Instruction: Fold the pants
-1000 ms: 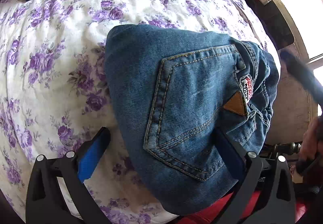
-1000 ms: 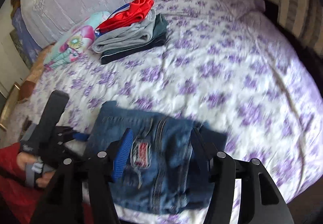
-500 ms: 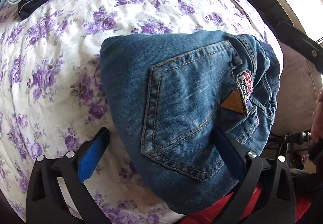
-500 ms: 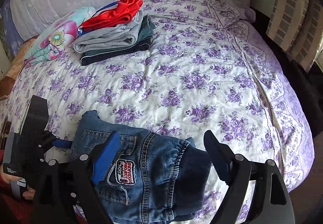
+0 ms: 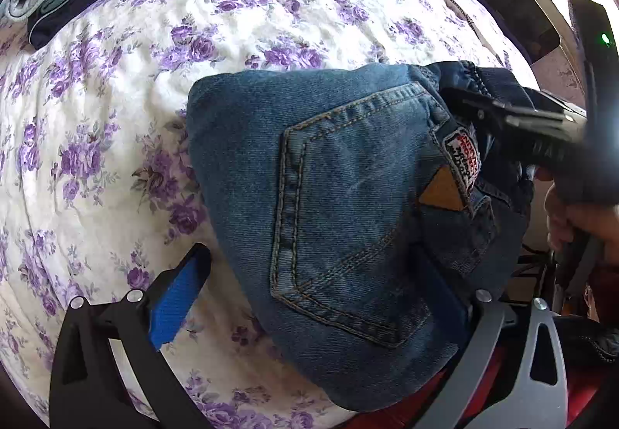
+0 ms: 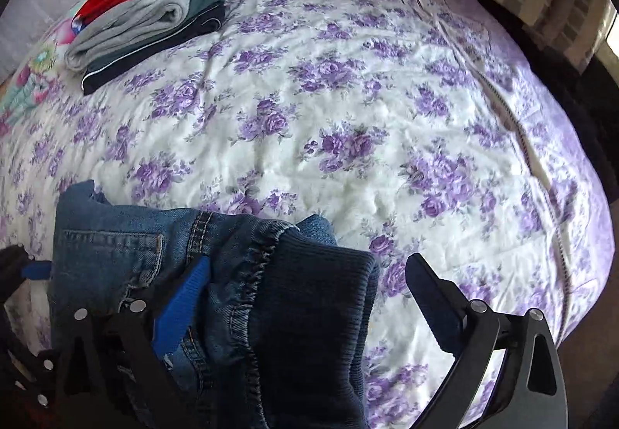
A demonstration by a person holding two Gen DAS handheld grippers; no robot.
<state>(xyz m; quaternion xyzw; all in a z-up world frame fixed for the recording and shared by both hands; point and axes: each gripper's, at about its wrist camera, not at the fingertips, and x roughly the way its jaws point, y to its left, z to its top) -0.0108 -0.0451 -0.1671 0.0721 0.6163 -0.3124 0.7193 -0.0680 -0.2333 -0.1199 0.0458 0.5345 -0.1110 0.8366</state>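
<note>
Jeans [image 5: 348, 204] are lying folded compact at the bed [image 6: 348, 100] edge. Right gripper [image 6: 305, 297] is opening over the waistband; left gripper [image 5: 313, 293] is spread, gripping nothing. Stacking is remaining.

Beyond the folded jeans [image 6: 162, 258] my way across the flowered bedspread [image 6: 348, 111] lies open; only the stack of folded clothes [image 6: 154, 11] stands at its far left corner.
</note>
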